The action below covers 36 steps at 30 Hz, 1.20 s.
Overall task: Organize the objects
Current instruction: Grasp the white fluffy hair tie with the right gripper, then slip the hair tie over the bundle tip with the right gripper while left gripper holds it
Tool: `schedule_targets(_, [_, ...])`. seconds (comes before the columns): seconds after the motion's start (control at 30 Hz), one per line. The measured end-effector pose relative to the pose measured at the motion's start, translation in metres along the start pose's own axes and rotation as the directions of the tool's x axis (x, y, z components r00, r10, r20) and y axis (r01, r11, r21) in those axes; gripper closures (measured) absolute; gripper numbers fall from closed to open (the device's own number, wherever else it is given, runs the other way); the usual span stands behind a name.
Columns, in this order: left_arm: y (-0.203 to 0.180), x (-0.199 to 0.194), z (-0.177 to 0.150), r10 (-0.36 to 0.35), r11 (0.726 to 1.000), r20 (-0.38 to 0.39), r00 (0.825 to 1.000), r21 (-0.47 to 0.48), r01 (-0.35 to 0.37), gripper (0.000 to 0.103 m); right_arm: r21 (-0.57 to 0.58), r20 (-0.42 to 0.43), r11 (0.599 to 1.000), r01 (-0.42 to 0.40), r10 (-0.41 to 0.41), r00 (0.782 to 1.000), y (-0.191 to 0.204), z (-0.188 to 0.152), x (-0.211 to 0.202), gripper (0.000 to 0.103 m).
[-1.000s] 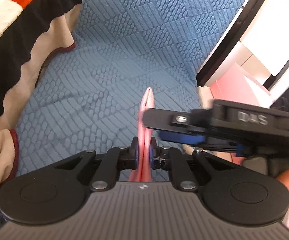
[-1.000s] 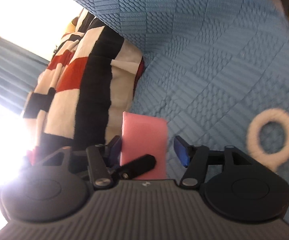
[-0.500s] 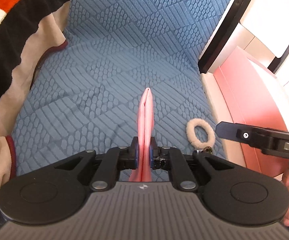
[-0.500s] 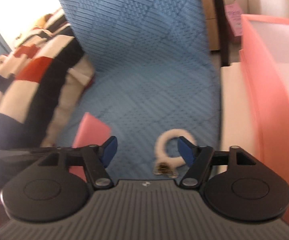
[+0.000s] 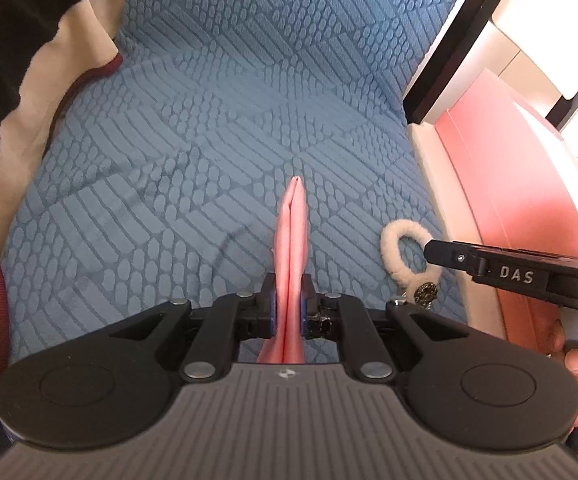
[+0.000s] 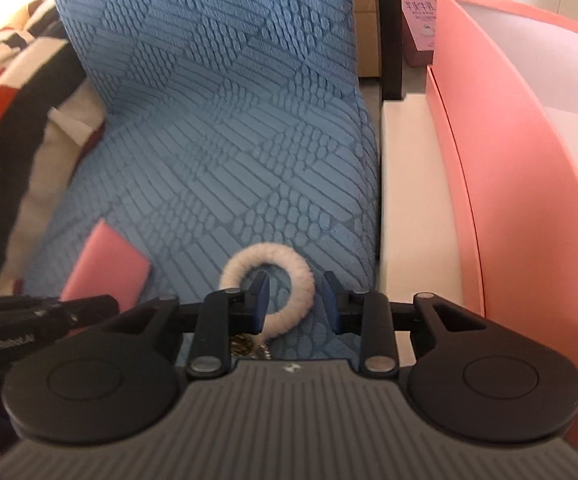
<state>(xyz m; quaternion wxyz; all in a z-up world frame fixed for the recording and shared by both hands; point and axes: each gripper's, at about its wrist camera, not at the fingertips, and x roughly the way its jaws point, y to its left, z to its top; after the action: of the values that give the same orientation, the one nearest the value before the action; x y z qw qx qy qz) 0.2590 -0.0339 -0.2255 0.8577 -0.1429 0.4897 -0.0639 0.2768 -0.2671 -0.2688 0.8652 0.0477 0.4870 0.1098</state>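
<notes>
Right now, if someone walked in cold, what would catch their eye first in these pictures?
Probably the folded pink cloth, pinched upright in the left gripper over the blue textured bedspread. Next, the fluffy white ring lying on the bedspread, with the right gripper closing its fingers around one side of it. A big pink box fills the right edge.

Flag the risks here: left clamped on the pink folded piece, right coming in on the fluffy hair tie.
1. The right gripper is closing with only one side of the fluffy hair tie between its fingers; the soft loop may squash or slip out.
2. Its metal charm lies near the left gripper and could snag.
3. The pink folded piece is held edge-on and may sag or slide.
</notes>
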Motion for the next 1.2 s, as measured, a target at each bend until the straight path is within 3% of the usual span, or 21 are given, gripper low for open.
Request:
schedule_targets(0.23, [-0.004, 0.012, 0.001, 0.0, 1.0, -0.023, 1.0, 0.013, 0.0, 0.09, -0.042, 0.009, 0.998, 0.037, -0.037, 0.999, 0.001, -0.004, 0.009, 0.071])
schedule_targets(0.3, [-0.005, 0.012, 0.001, 0.001, 1.0, -0.016, 1.0, 0.014, -0.001, 0.09, -0.077, 0.022, 0.996, 0.047, -0.046, 0.999, 0.006, -0.007, 0.009, 0.075])
schedule_targets(0.37, [-0.006, 0.012, 0.002, 0.003, 1.0, -0.015, 1.0, 0.011, -0.003, 0.09, -0.113, 0.032, 0.992, 0.054, -0.05, 0.998, 0.01, -0.009, 0.01, 0.09])
schedule_targets(0.53, [-0.008, 0.011, 0.001, 0.017, 0.999, -0.008, 1.0, 0.029, -0.016, 0.09, -0.078, 0.046, 0.997, 0.014, -0.011, 0.999, 0.005, -0.009, 0.004, 0.093])
schedule_targets(0.67, [-0.012, 0.009, -0.001, 0.013, 0.999, 0.007, 1.0, 0.05, -0.013, 0.09, -0.014, 0.085, 0.999, -0.037, 0.038, 0.996, 0.0, -0.003, -0.009, 0.093])
schedule_targets(0.97, [-0.016, 0.008, -0.001, 0.011, 0.997, 0.022, 1.0, 0.076, -0.013, 0.09, -0.021, 0.164, 0.989, -0.144, 0.145, 0.976, 0.008, 0.01, -0.04, 0.093])
schedule_targets(1.2, [-0.018, 0.008, -0.002, 0.007, 0.996, 0.027, 1.0, 0.089, -0.01, 0.09, 0.019, 0.175, 0.951, -0.309, 0.301, 0.937, 0.009, 0.02, -0.053, 0.093])
